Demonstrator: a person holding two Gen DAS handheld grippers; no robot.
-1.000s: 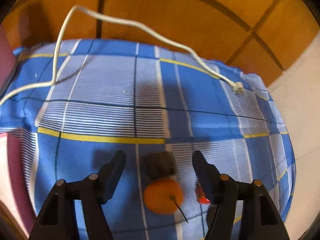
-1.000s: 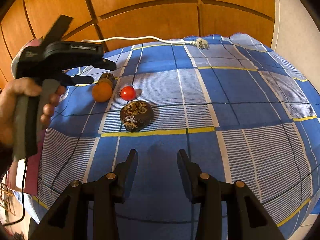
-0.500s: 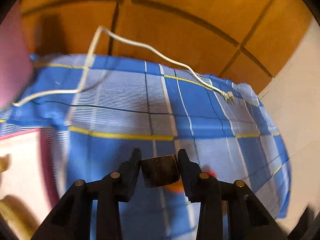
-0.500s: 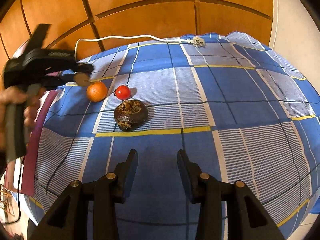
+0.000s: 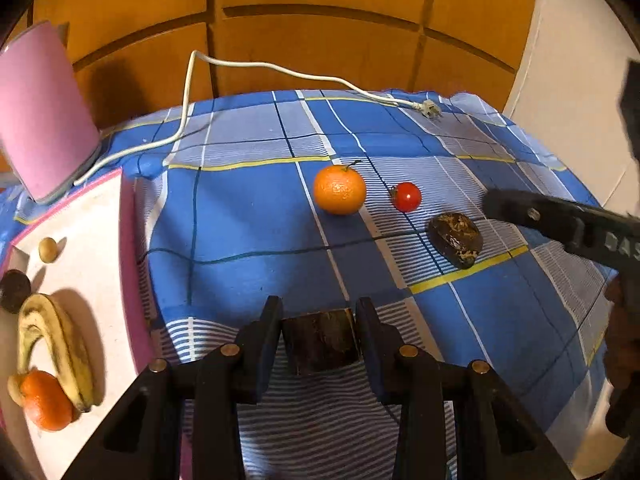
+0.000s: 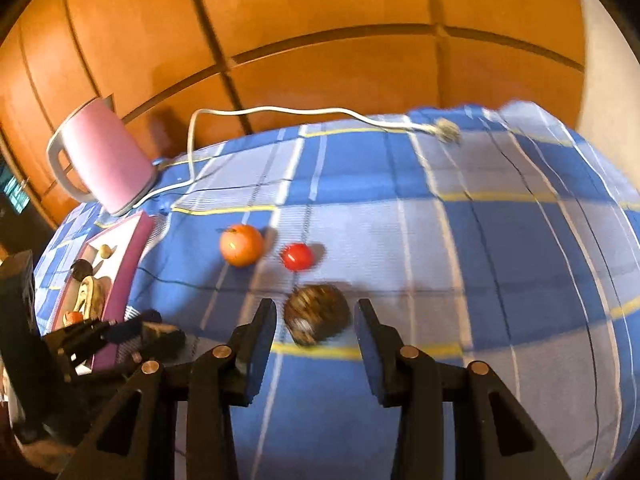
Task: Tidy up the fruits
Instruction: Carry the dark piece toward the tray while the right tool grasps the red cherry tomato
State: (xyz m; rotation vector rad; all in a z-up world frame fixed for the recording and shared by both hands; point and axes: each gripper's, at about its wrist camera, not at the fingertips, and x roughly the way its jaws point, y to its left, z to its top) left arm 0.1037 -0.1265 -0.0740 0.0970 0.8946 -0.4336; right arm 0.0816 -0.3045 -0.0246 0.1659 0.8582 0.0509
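Note:
My left gripper point(image 5: 319, 336) is shut on a small dark brown fruit point(image 5: 320, 340) and holds it above the blue checked cloth, right of a white tray point(image 5: 96, 248) with a pink rim. The tray holds a banana point(image 5: 56, 344), an orange point(image 5: 46, 404) and two small fruits. An orange point(image 5: 339, 190), a red tomato point(image 5: 407, 196) and a dark rough fruit point(image 5: 456, 239) lie on the cloth. My right gripper point(image 6: 316, 328) is open, its fingers on either side of the dark rough fruit point(image 6: 316, 314), just above the cloth.
A pink electric kettle point(image 5: 38, 120) stands at the back left behind the tray. Its white cord point(image 5: 280, 68) runs along the back of the cloth to a plug point(image 5: 430, 110). A wooden panelled wall stands behind. The cloth drops off at the right.
My left gripper closed on the small dark fruit beside the orange, lifted it and swung back left toward the tray. My right gripper moved forward until its fingers bracket the dark rough fruit.

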